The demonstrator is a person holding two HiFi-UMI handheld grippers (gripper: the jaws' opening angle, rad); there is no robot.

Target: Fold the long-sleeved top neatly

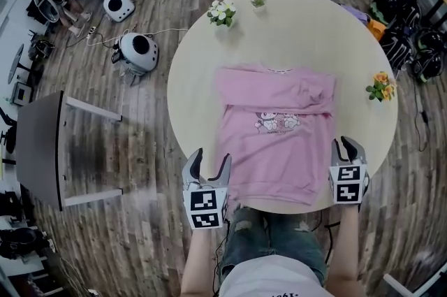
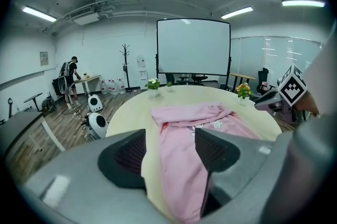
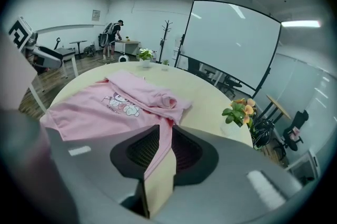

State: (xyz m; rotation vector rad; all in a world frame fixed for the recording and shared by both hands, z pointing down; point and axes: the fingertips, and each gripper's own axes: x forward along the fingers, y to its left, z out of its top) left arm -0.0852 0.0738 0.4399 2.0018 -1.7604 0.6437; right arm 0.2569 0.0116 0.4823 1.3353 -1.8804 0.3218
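The pink top [image 1: 276,142] lies flat at the near edge of the round table [image 1: 195,65], sleeves folded in. Your left gripper [image 1: 207,166] hovers at the top's near left corner, jaws wide apart and empty. Your right gripper [image 1: 349,147] sits just beside its right edge, jaws only a narrow slit apart.
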